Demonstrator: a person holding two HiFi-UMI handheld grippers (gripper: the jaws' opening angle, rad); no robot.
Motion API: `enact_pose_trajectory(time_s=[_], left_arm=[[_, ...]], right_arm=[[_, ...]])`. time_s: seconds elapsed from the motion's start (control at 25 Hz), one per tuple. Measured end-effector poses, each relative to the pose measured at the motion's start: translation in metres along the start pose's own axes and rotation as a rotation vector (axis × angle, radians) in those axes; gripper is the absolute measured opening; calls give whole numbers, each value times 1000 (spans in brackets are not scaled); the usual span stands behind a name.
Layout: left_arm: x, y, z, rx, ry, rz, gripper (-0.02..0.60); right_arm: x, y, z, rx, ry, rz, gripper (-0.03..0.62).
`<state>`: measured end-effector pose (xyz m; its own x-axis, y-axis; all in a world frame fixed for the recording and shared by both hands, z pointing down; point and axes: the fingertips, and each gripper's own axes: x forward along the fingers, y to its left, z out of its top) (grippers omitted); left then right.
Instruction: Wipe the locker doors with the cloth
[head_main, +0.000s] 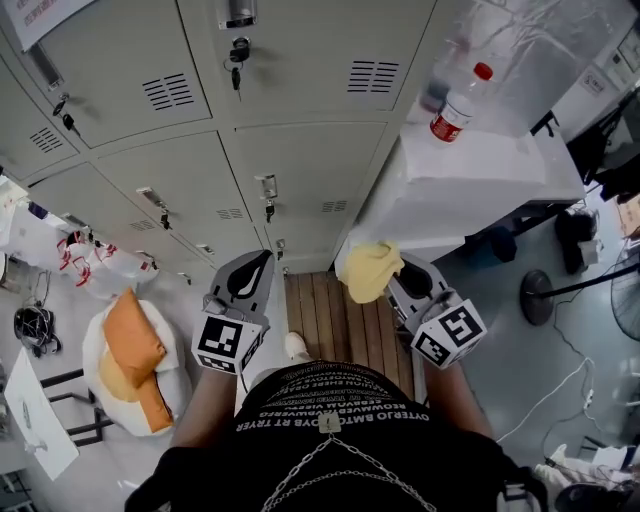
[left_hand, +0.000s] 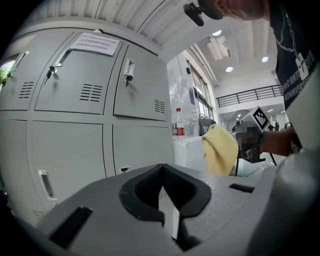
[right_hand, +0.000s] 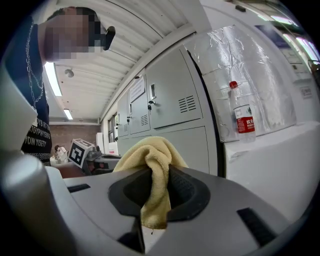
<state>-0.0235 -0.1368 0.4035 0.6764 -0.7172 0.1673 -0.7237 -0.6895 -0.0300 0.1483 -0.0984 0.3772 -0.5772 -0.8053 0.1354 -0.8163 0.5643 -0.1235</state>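
In the head view, the person stands in front of the grey metal locker doors (head_main: 300, 160). The left claw (head_main: 250, 275) is held low and close to the person's body. It does not touch the doors. The right claw (head_main: 398, 280) is just beside it and holds the soft yellow fluffy cloth (head_main: 370, 270). The cloth is up in the air and away from the doors. On the right is a table (head_main: 470, 185) with a white cover. A clear plastic bottle with a red cap (head_main: 455, 108) stands on it.

In the left gripper view, the left claw (left_hand: 162, 192) is pressed together. There is nothing in it. The locker doors (left_hand: 70, 145) stand ahead of it, and the cloth (left_hand: 220, 150) hangs off to the right.

In the right gripper view, the right claw (right_hand: 157, 192) is squeezed tight on the cloth (right_hand: 155, 165). A thick fold sticks up above the claw, and a small end hangs down below it.

The cloth looks light and floppy, so it should bend easily and lie flat on a door. It is not slippery, and it will not break. The grip is on a bunched part in the middle, which seems a good place. The loose fold on top is the part that can rub the doors. No wiping has begun yet.
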Motion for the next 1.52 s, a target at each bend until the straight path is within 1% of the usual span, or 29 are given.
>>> enact_pose_trajectory(time_s=[0.2, 0.36, 0.48, 0.6, 0.84, 1.08, 1.24, 1.36, 1.52], left_arm=[[-4, 23, 7, 5, -28, 14, 5], [-2, 36, 10, 4, -48, 7, 4], [-4, 45, 7, 7, -44, 10, 5], [-11, 55, 3, 4, -35, 29, 4], [-15, 65, -2, 0, -18, 51, 5], [-8, 76, 3, 6, -19, 66, 5], [2, 90, 3, -2, -17, 98, 4], [13, 97, 6, -11, -17, 110, 4], [28, 106, 12, 3, -14, 117, 5]], right_arm=[[22, 7, 16, -38, -15, 1, 64], [42, 10, 27, -65, -25, 6, 64], [54, 16, 26, -63, -22, 16, 64], [64, 24, 21, -64, -9, 38, 64], [80, 26, 21, -57, -17, 63, 64], [99, 18, 23, -55, -16, 83, 64], [118, 13, 25, -62, -8, 121, 64], [133, 5, 33, -73, -12, 149, 64], [155, -5, 44, -83, -28, 171, 64]])
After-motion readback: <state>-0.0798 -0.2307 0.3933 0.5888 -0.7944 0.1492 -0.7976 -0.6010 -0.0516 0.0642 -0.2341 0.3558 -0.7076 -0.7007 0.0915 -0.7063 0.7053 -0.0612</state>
